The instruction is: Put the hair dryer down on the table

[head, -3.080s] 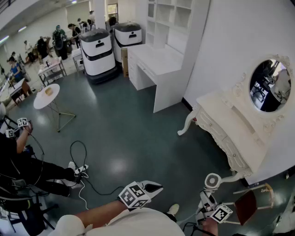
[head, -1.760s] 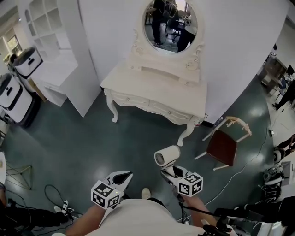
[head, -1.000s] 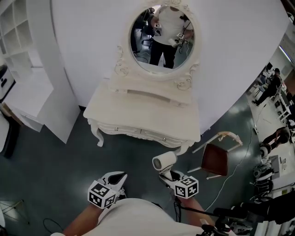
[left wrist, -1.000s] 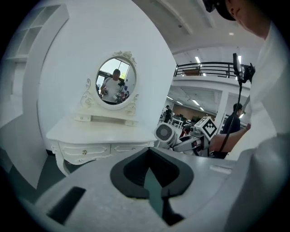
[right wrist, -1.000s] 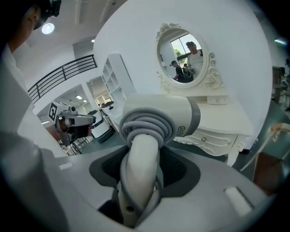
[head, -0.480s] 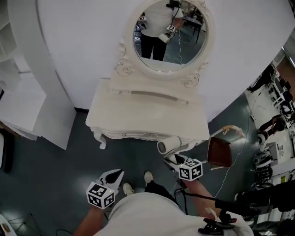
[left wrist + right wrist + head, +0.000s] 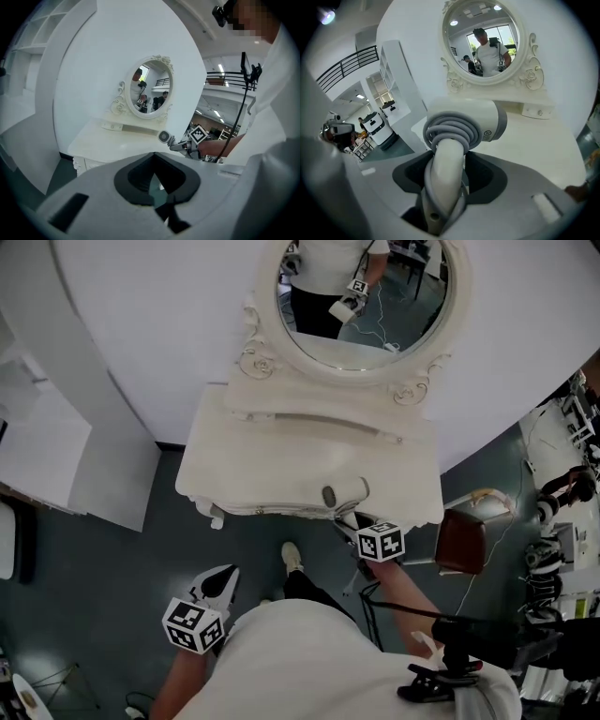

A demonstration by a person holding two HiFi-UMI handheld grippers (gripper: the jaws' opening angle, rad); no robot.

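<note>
The right gripper is clenching the handle of the hair dryer, holding it over the near right edge of the white desk. The left gripper is hanging closed and empty, low at the near left.

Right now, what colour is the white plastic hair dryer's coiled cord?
Grey cord; right gripper view.

Head camera: I'm looking steeply down onto the dressing table and its mirror. Camera on the left gripper: low, back from the table's left front, facing it. Camera on the right gripper: close over the tabletop, facing the mirror. All three views share table and mirror.
</note>
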